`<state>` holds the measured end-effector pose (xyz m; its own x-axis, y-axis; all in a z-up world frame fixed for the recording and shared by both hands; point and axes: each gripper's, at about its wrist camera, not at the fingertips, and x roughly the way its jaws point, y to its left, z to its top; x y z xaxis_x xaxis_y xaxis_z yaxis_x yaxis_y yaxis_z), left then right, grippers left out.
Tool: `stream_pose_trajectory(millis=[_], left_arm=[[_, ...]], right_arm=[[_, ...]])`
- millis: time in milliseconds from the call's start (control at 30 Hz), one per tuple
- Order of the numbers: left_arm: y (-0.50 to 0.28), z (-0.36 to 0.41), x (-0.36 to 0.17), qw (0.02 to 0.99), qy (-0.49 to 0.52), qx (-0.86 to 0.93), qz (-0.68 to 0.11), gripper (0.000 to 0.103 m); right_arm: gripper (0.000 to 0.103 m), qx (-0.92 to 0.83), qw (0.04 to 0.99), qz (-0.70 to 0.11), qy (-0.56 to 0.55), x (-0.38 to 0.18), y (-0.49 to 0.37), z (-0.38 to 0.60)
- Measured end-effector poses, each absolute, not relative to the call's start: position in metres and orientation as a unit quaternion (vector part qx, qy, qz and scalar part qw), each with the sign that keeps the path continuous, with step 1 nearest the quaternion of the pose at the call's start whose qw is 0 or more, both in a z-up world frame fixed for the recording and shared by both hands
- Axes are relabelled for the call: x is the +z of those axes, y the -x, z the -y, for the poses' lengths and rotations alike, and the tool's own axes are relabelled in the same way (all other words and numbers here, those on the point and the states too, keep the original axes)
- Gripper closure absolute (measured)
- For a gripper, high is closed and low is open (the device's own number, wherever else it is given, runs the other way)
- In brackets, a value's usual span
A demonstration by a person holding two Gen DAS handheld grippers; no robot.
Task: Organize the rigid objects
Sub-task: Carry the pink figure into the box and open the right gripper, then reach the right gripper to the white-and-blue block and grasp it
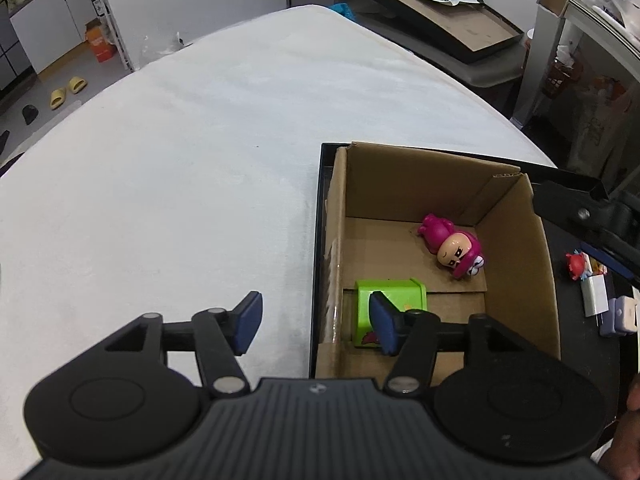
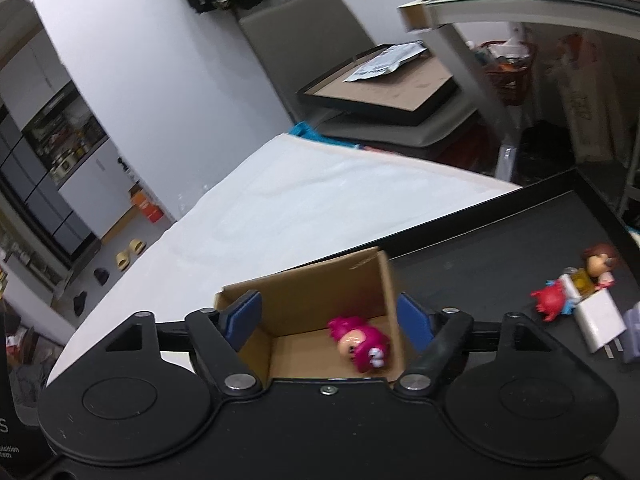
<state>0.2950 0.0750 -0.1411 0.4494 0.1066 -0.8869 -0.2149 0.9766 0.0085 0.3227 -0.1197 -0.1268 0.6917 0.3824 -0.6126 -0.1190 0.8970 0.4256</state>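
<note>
An open cardboard box (image 1: 512,240) stands at the left end of a black tray (image 1: 318,240). Inside it a pink figurine (image 1: 452,246) lies on its side near the far wall, and a green toy block (image 1: 396,300) lies at the near end. My left gripper (image 1: 316,320) is open above the box's left wall, one finger over the white cloth and the other over the green block, holding nothing. My right gripper (image 2: 328,316) is open above the box (image 2: 384,280), with the pink figurine (image 2: 360,344) lying free below it. Part of that right gripper (image 1: 600,216) shows in the left wrist view.
On the tray right of the box lie a red crab toy (image 2: 548,300), a brown-haired figurine (image 2: 598,266), a white charger (image 2: 600,320) and a lilac item (image 1: 620,316). A white cloth (image 1: 180,160) covers the table. Beyond its far edge sits another black tray (image 1: 440,12).
</note>
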Motion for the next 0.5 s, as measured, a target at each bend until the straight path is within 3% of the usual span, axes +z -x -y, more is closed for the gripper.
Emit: stream_pose_trajectory(millis=[200,500], left_arm=[[-0.295,-0.064,-0.138,0.85,0.036,0.114,-0.514,0.034],[-0.294,-0.045,-0.144,0.843,0.01,0.124,-0.523,0.031]], right_arm=[[0.026,0.11,0.903,-0.369,-0.188,-0.13,-0.321,0.142],[0.024,0.048,0.899,-0.387,-0.2,-0.139,-0.322,0.179]])
